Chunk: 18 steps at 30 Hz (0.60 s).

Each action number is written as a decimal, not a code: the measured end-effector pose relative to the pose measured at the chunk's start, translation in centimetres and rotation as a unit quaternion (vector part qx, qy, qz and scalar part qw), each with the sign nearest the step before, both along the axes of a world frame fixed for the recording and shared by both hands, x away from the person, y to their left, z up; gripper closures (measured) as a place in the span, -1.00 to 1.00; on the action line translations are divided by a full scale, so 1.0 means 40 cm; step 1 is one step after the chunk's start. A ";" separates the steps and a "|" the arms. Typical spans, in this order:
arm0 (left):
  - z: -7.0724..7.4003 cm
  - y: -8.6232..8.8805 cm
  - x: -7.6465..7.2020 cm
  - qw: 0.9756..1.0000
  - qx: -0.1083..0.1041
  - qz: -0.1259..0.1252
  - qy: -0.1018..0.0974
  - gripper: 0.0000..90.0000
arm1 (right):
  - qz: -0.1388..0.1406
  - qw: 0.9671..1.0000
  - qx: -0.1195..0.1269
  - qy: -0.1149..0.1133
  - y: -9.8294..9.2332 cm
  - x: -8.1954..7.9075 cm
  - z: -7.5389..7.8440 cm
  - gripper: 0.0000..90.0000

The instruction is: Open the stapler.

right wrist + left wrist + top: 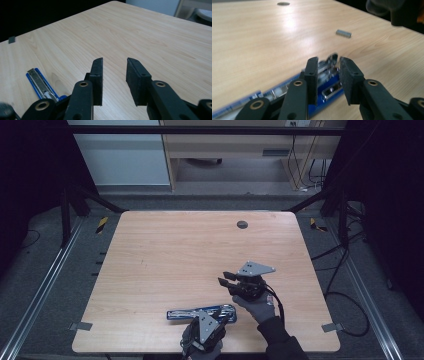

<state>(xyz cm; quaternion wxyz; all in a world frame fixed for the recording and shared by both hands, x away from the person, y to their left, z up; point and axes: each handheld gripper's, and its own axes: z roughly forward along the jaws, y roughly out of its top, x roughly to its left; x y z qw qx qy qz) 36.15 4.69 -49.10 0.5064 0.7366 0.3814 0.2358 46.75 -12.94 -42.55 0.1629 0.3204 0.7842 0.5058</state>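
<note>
A blue and silver stapler (190, 314) lies flat and opened out near the table's front edge. My left gripper (222, 317) hangs over its right end. In the left gripper view the jaws (328, 62) stand apart, with the stapler's metal end (331, 90) blurred between and below them; the pads do not press on it. My right gripper (225, 278) is held over bare wood right of centre, pointing left. In the right gripper view it is open (113, 62) with nothing between its fingers, and the stapler (41, 83) lies at lower left.
A short strip of staples (343, 33) lies on the wooden table (165, 250) beyond the stapler. A dark round plug (242, 224) sits in the far part of the top. Metal brackets (80, 325) clamp the front corners. Cables lie on the floor at right.
</note>
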 end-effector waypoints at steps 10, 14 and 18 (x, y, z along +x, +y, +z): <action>0.098 0.057 0.089 0.999 0.035 -0.027 0.000 0.32 | -0.048 0.999 -0.002 -0.008 -0.087 -0.009 0.011 0.26; 0.130 0.080 0.124 0.998 0.055 -0.041 -0.007 0.31 | -0.062 0.998 -0.007 -0.006 -0.112 -0.009 0.013 0.23; 0.149 0.101 0.152 0.998 0.049 -0.040 -0.002 0.30 | -0.073 0.997 -0.011 -0.004 -0.132 -0.009 0.015 0.23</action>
